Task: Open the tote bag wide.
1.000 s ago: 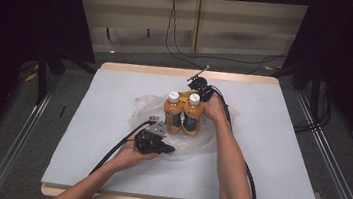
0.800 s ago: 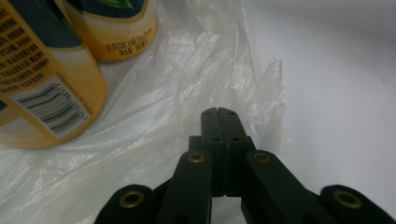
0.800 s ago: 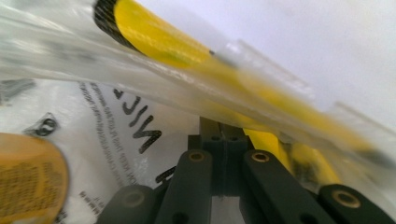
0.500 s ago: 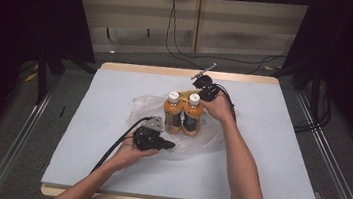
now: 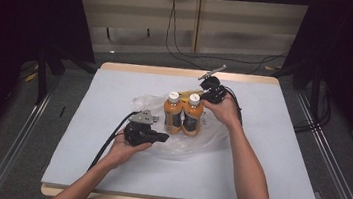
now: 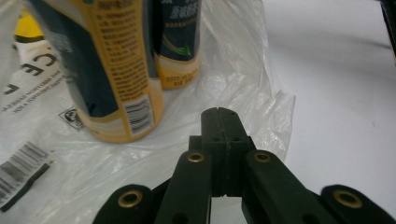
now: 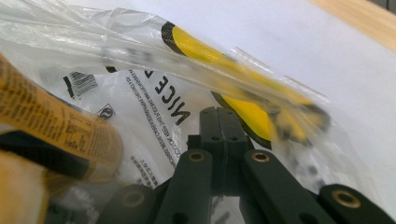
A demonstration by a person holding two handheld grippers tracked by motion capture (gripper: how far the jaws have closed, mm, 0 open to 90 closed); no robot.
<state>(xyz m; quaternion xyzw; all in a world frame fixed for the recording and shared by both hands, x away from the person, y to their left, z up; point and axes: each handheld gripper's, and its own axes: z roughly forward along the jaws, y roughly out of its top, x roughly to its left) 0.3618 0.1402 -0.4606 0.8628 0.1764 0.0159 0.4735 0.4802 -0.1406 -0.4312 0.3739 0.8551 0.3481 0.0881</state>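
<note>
On the table (image 5: 106, 172), the left hand-held gripper (image 5: 162, 138) lies low towards the near edge, just left of the bottles. In the left gripper view its jaws are pressed together over the bag's (image 6: 243, 93) crumpled edge; whether they pinch plastic I cannot tell. Two orange bottles (image 5: 183, 113) stand upright, side by side and touching, on the clear bag (image 5: 184, 148) near the table's middle, towards the far edge. The right hand-held gripper (image 5: 204, 95) sits just right of the bottles, behind them. In the right gripper view its jaws are pressed together against the bag's (image 7: 154, 107) printed plastic, beside a bottle (image 7: 51, 126).
</note>
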